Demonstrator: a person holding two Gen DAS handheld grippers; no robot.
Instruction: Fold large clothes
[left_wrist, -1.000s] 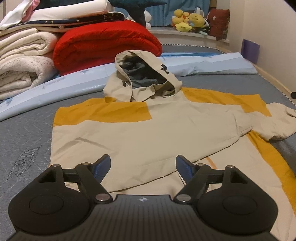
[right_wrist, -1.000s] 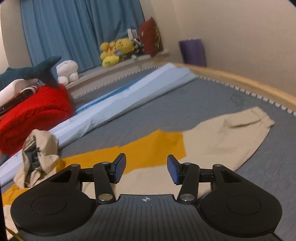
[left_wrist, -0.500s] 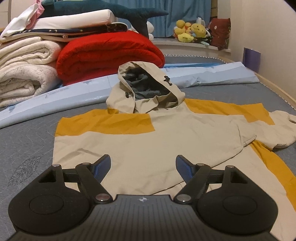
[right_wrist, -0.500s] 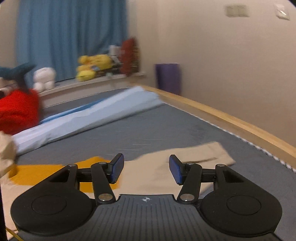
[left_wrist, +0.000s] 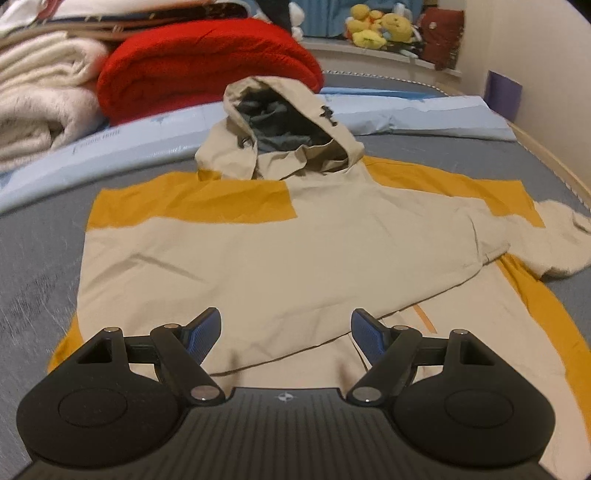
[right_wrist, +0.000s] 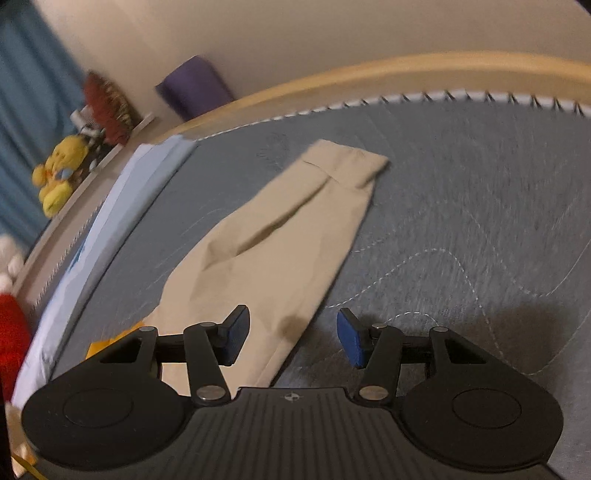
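Note:
A beige and mustard hooded jacket (left_wrist: 280, 254) lies flat on the grey mattress (left_wrist: 33, 258), hood (left_wrist: 284, 129) at the far end. One sleeve is folded across the body. My left gripper (left_wrist: 286, 334) is open and empty, hovering over the jacket's lower part. In the right wrist view the other beige sleeve (right_wrist: 280, 236) stretches out over the mattress (right_wrist: 480, 221), cuff at the far end. My right gripper (right_wrist: 293, 338) is open and empty, just above the sleeve's near edge.
A red blanket (left_wrist: 207, 62) and white folded bedding (left_wrist: 40, 107) are stacked behind the hood. A light blue rolled sheet (left_wrist: 413, 118) lies across the back. Plush toys (left_wrist: 373, 26) sit on a ledge. The wooden bed rim (right_wrist: 369, 74) and a purple box (right_wrist: 195, 88) border the right.
My right gripper has swung right and tilted down, from the shoulder toward the outstretched sleeve. My left gripper has shifted slightly and dipped closer over the jacket. Both stay open.

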